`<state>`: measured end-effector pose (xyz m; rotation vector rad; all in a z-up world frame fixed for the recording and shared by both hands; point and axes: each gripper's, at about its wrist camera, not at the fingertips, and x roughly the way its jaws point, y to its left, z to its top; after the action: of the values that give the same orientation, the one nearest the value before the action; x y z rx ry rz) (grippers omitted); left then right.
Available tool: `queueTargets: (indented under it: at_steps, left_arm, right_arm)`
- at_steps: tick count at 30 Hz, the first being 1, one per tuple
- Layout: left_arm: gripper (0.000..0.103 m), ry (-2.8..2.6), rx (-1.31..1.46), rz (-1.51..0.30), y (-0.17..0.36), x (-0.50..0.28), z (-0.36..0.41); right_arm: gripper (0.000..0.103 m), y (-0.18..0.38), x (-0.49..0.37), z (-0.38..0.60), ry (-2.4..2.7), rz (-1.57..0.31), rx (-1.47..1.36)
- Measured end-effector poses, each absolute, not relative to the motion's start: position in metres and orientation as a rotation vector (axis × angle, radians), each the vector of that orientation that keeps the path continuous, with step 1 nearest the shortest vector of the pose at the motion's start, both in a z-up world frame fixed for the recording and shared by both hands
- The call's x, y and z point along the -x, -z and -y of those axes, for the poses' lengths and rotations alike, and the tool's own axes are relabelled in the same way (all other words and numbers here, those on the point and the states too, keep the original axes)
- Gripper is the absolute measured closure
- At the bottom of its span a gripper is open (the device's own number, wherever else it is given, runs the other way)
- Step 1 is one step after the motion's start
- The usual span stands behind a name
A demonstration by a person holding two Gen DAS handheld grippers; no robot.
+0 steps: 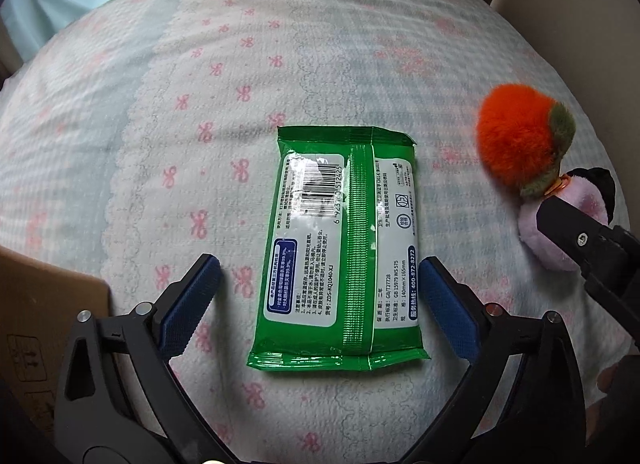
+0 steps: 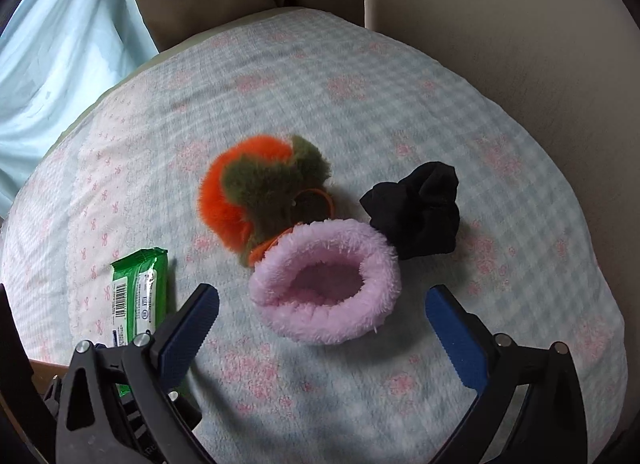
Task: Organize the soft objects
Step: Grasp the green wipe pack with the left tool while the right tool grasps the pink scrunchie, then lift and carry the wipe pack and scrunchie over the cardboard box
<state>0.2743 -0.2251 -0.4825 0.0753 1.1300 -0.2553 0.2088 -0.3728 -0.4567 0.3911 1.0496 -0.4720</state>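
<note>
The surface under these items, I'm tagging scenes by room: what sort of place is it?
Probably a home living room: a quilted bow-print blanket covers what looks like a sofa seat, beige cushions rise behind it, and a cardboard box sits at the edge.

Four soft items we can count on the blanket

We see one green wipes pack (image 1: 340,248), one orange plush fruit (image 2: 256,195), one pink fuzzy pouch (image 2: 326,300), one black scrunchie (image 2: 420,207).

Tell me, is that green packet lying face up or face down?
Face down: the green packet shows its barcode and back seam.
</note>
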Motion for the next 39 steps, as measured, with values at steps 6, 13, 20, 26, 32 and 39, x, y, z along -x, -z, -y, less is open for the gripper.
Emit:
queueTargets:
  at_steps: [6, 13, 20, 26, 32, 39]
  left_arm:
    - [0.004, 0.273, -0.063, -1.133, 0.487, -0.291, 0.229]
    - [0.033, 0.291, -0.086, -1.146, 0.484, -0.299, 0.232]
    - [0.054, 0.305, -0.103, -1.147, 0.479, -0.302, 0.231]
    - [0.062, 0.301, -0.108, -1.141, 0.474, -0.301, 0.230]
    - [0.065, 0.307, -0.119, -1.121, 0.466, -0.296, 0.231]
    - [0.067, 0.318, -0.118, -1.079, 0.444, -0.286, 0.230]
  right_arm:
    - [0.012, 0.468, -0.219, 0.376, 0.475, -1.078, -0.384]
    - [0.027, 0.472, -0.225, 0.374, 0.458, -1.092, -0.328]
    - [0.051, 0.473, -0.225, 0.375, 0.449, -1.099, -0.304]
    - [0.069, 0.468, -0.224, 0.373, 0.439, -1.087, -0.289]
    - [0.072, 0.458, -0.217, 0.374, 0.444, -1.072, -0.304]
    - [0.073, 0.432, -0.204, 0.371, 0.441, -1.028, -0.311]
